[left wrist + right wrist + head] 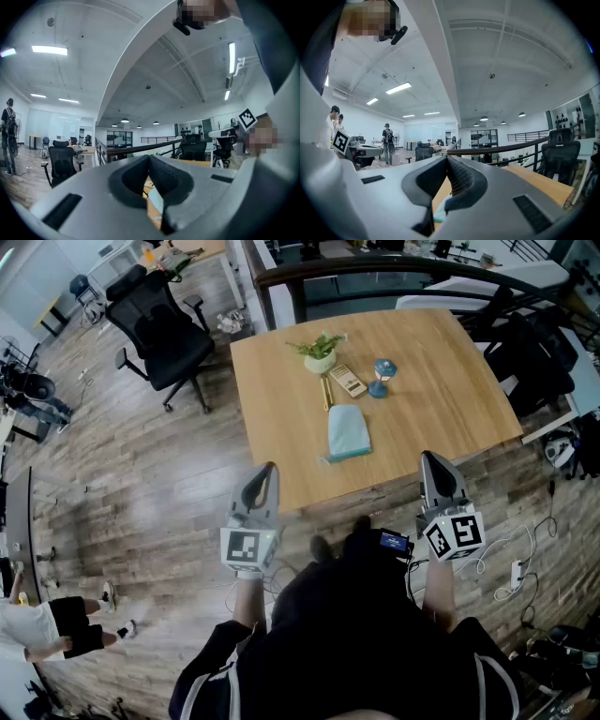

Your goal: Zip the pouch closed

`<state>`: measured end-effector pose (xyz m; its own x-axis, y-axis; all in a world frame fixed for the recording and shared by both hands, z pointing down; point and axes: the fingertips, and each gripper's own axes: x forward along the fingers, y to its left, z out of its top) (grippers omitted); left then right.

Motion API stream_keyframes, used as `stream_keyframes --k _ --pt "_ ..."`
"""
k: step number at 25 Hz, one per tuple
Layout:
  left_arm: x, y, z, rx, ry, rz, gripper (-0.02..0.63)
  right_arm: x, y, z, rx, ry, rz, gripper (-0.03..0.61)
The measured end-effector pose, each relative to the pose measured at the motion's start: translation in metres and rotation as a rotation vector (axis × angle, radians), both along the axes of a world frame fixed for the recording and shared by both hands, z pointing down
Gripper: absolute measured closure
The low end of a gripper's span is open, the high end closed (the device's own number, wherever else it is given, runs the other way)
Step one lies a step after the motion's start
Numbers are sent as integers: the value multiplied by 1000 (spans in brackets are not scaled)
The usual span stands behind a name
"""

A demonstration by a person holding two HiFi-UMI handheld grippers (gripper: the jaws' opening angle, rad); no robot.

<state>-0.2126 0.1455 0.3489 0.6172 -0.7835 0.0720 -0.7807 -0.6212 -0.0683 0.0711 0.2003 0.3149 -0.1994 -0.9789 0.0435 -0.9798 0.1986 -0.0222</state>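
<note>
Head view looks down on a wooden table (441,418) with the pouch (348,432) lying flat near its near edge, about midway along it. The pouch is pale blue, its rounded end far and a darker strip along its near end; whether its zip is open cannot be told. Just beyond it lie a small potted plant (320,354), a flat keypad (348,381), a blue timer (382,378) and a thin stick (326,390). The left gripper (268,472) hangs off the table's near edge, left of the pouch and apart from it. The right gripper (431,463) reaches just over that edge, right of the pouch, also apart. Both gripper views show the jaws pressed together with nothing between them. A black chair (164,334) stands on the floor, far left of the table.
</note>
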Motion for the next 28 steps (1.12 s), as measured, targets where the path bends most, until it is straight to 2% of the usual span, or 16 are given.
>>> stream_keyframes --k 12,17,21,24,28 --pt "3 -13 1 -13 -5 40 612 -8 -20 2 4 1 -33 565" --pt "20 -9 18 -74 -13 97 612 -14 -25 10 -31 13 -76 565" --pt "40 -17 28 -88 -31 120 612 -6 -33 24 -71 25 -109 565" --pt "53 -26 33 -106 -42 104 612 14 -36 44 -128 24 -113 565" --pt "61 -47 39 -193 -59 13 612 42 -57 55 -155 -15 -107 565"
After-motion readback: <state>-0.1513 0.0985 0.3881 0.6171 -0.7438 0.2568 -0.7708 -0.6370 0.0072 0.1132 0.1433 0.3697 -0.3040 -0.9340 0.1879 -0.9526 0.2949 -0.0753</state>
